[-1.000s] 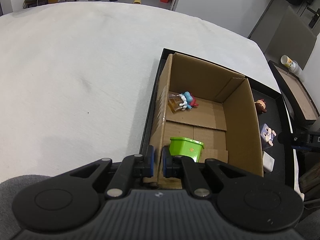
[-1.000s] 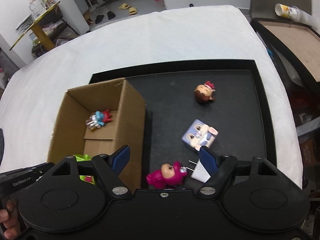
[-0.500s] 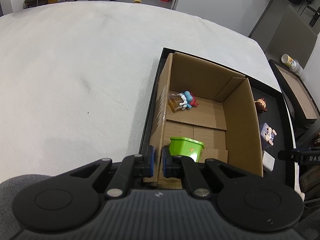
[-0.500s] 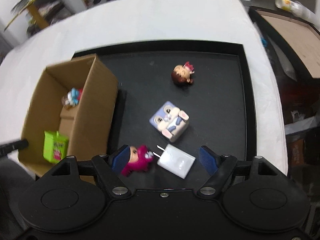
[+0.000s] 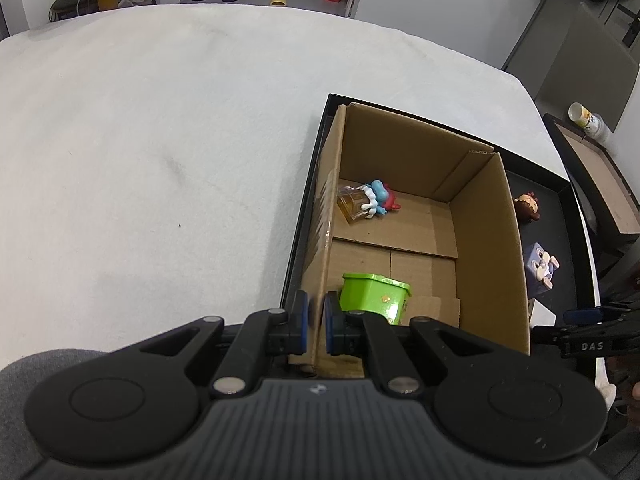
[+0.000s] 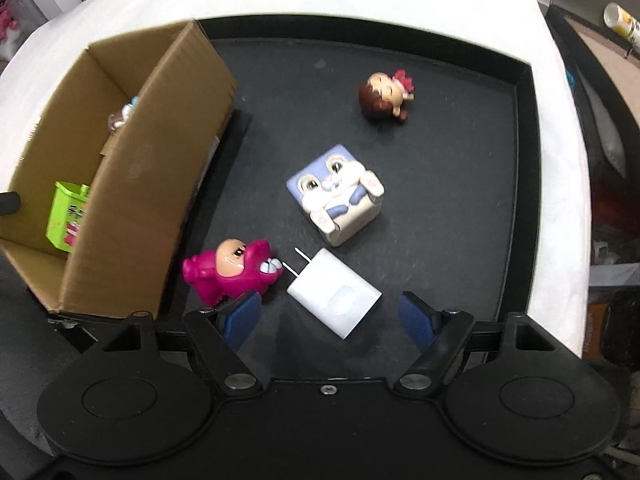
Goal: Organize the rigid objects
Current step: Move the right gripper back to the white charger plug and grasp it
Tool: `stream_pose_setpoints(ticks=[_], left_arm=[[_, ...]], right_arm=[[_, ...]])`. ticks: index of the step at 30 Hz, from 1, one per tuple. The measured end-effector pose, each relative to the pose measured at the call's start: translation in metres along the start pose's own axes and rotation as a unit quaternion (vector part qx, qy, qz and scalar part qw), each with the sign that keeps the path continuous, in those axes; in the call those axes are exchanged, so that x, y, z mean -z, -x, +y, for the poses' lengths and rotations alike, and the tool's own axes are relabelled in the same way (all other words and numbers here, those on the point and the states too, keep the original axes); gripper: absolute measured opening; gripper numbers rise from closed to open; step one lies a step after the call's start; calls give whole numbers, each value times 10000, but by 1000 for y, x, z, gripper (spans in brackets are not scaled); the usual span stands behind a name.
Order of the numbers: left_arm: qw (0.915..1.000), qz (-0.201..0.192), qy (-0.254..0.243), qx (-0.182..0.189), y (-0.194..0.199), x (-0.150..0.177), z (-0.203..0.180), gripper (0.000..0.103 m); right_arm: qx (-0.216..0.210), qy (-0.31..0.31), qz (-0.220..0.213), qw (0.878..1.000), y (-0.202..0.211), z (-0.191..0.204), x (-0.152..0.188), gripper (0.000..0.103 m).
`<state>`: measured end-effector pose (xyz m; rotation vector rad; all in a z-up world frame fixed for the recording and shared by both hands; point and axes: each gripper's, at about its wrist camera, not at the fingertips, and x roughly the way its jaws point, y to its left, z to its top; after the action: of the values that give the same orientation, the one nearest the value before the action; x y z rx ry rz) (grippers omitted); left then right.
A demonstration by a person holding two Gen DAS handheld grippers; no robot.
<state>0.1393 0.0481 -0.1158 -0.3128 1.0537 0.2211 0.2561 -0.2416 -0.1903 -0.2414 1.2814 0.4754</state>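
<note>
My left gripper (image 5: pixel 316 322) pinches the cardboard box (image 5: pixel 490 240) wall at the black tray's (image 6: pixel 520 184) left edge. My right gripper (image 6: pixel 331 322) hangs spread above the white charger (image 6: pixel 334 294) near the tray's front edge.

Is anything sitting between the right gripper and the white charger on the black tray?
Nothing visible does. The right gripper has its jaws open on either side of the white charger, with bare black tray around it. The pink figurine lies close beside the left finger, near the charger's prongs, so it might get bumped.
</note>
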Motion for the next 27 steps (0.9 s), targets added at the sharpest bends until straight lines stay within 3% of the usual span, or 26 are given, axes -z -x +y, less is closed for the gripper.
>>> stream_pose_setpoints(ticks=[8, 14, 16, 22, 27], left_arm=[[10000, -3, -20, -70, -2, 1, -4, 7], [9999, 1, -30, -121, -3, 1, -5, 7], [9999, -3, -22, -133, -4, 2, -6, 7], [9999, -18, -20, -155, -3, 3, -6, 7], [9999, -23, 17, -130, -3, 3, -5, 7]], right_arm=[[159, 178, 86, 9997, -21, 1, -1, 74], [168, 256, -89, 9995, -23, -3, -2, 74], [155, 307, -100, 9994, -24, -2, -2, 70], [-71, 391, -129, 9991, -19, 3, 3, 40], [-86, 404, -172, 9990, -7, 7, 0, 38]])
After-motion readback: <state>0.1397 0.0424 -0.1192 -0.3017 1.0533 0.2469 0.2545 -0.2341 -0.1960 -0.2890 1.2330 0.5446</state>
